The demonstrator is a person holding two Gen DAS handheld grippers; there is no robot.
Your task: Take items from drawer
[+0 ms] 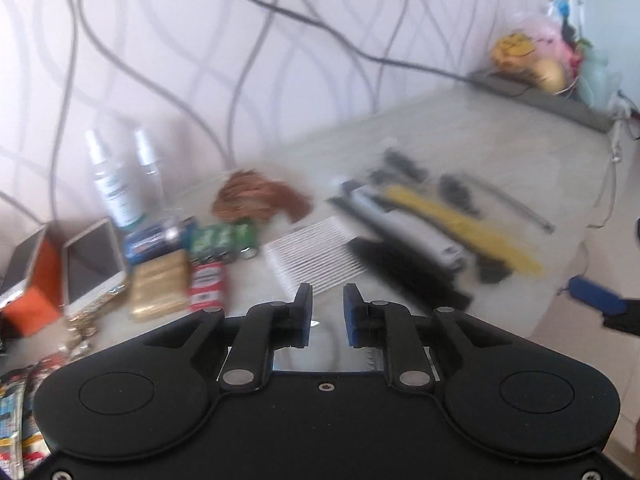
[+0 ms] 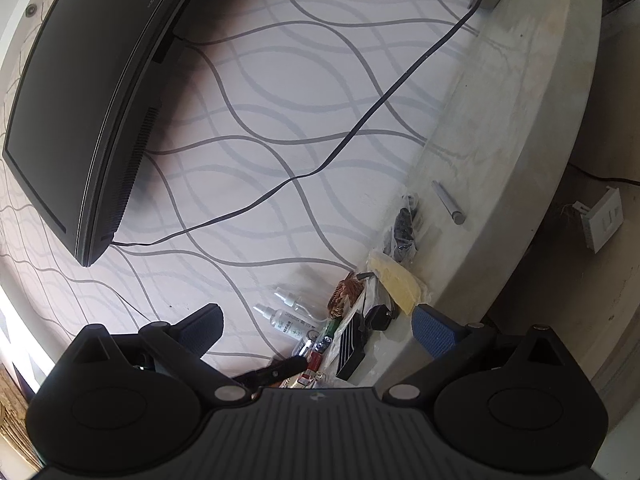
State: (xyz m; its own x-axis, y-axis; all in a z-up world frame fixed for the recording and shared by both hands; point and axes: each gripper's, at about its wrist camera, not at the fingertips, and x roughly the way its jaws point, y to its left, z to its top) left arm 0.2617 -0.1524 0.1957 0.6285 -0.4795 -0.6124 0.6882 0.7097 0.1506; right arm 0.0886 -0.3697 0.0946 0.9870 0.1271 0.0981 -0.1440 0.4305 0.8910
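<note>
Small items lie spread on a pale stone countertop [image 1: 480, 132]. Among them are two spray bottles [image 1: 114, 184], a brown bundle [image 1: 260, 198], batteries [image 1: 156, 238], a gold box [image 1: 160, 288], a red pack [image 1: 208, 286], a white striped packet [image 1: 308, 256] and a long yellow piece [image 1: 460, 224]. My left gripper [image 1: 327, 308] hovers above the striped packet. Its blue pads stand a small gap apart with nothing between them. My right gripper [image 2: 318, 328] is wide open and empty, aimed at the wall above the same bottles [image 2: 286, 320] and bundle [image 2: 344, 294]. No drawer is in view.
A dark TV [image 2: 88, 92] hangs on the patterned wall, and a black cable [image 2: 360, 120] runs down from it. Two phones [image 1: 92, 264] lie at the left. A metal tube [image 2: 448, 202] and a bag of dark parts [image 2: 404, 232] rest further along. Soft toys [image 1: 532, 56] fill the far end.
</note>
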